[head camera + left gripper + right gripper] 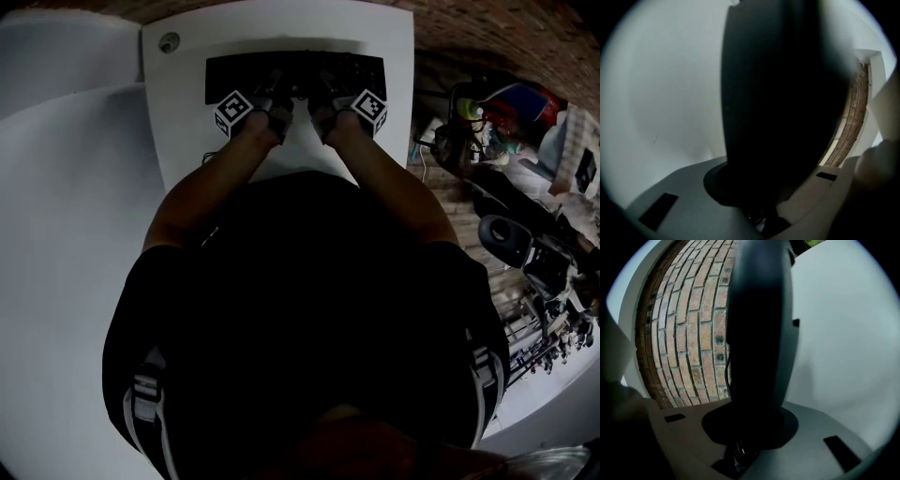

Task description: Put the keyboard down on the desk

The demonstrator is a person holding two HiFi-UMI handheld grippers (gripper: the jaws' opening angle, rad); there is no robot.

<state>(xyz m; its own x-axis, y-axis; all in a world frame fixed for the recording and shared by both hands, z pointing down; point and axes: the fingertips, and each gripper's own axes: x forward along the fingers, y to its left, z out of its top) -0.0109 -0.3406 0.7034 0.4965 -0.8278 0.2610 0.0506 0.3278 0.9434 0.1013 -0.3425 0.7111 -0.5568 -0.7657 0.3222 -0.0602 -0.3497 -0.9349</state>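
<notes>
Keyboard [295, 75]: a flat black slab, lying crosswise at the far end of the white worktop [281, 28], with its long side towards the person. Both grippers hold it at its near edge, the left gripper [272, 94] left of the middle and the right gripper [323, 94] just beside it to the right. Their marker cubes [232, 112] sit outboard of the hands.

In the left gripper view the keyboard [783, 103] shows edge-on as a dark, smooth bar that fills the gap, with the grey fingers [670, 211] clamped on it. The pale worktop [670, 93] lies to one side. The right gripper view gives the same: a dark bar [759, 333] pinched between the fingers [825, 437], with brickwork [689, 333] on one side, white worktop [843, 343] on the other, and a thin dark cable [727, 366] along the brick side.

Keys are too dim to make out in the head view. Whether the keyboard rests on the worktop or hangs just above it cannot be told. A small round fitting [169, 42] sits at the worktop's far left corner. The person's dark torso hides the near part of the worktop, and the clutter at the right is too small to name.
</notes>
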